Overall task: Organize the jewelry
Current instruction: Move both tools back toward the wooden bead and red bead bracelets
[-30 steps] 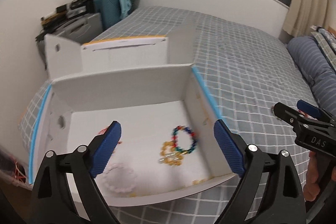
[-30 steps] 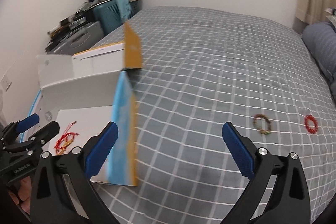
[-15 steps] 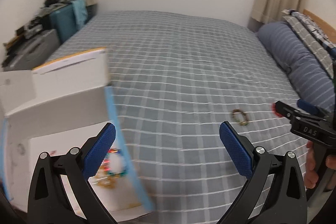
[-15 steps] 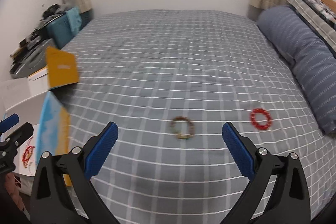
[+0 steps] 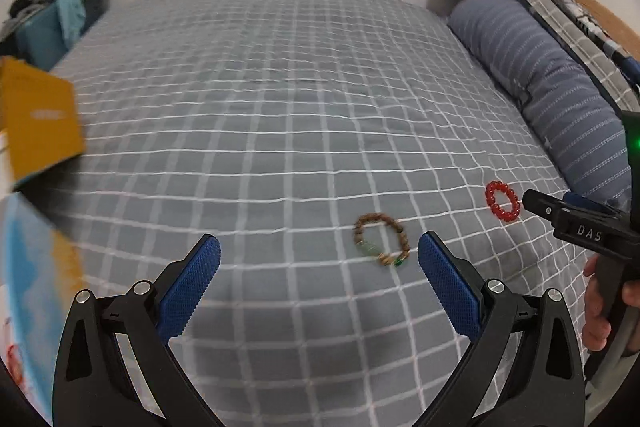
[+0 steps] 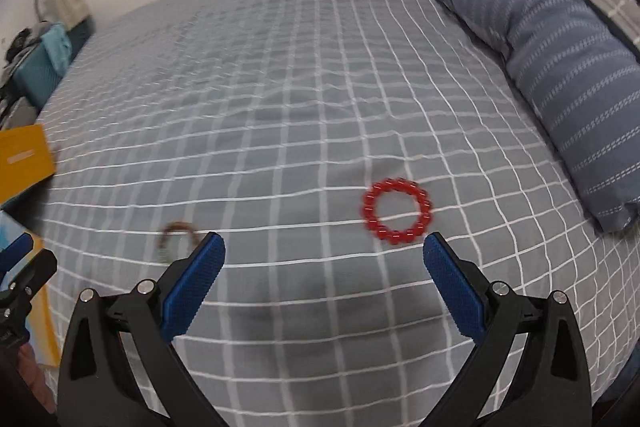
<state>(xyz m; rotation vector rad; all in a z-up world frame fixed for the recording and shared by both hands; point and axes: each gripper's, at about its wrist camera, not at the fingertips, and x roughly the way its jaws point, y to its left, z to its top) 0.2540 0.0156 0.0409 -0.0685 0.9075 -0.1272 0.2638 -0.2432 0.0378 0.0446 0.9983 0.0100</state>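
Two bracelets lie on the grey checked bedspread (image 5: pixel 280 115). A brown bead bracelet (image 5: pixel 381 240) with green beads sits just ahead of my left gripper (image 5: pixel 318 253), toward its right finger. That gripper is open and holds nothing. A red bead bracelet (image 6: pixel 397 210) lies just beyond my right gripper (image 6: pixel 323 250), close to its right finger; this gripper is open and empty too. The red bracelet (image 5: pixel 502 200) also shows in the left wrist view, beside the right gripper's tip. The brown bracelet (image 6: pixel 178 235) is half hidden behind my right gripper's left finger.
The open cardboard box with yellow flap (image 5: pixel 38 121) and blue-edged wall (image 5: pixel 28 291) stands at the left bed edge. A striped blue bolster pillow (image 6: pixel 560 59) lies along the right. Clutter and a teal case (image 5: pixel 44 27) stand beyond the bed's far left.
Both grippers have swung right, away from the box and over the bedspread, and dropped lower. The bracelets now sit close in front of the fingers; the box has slid to the left edge.
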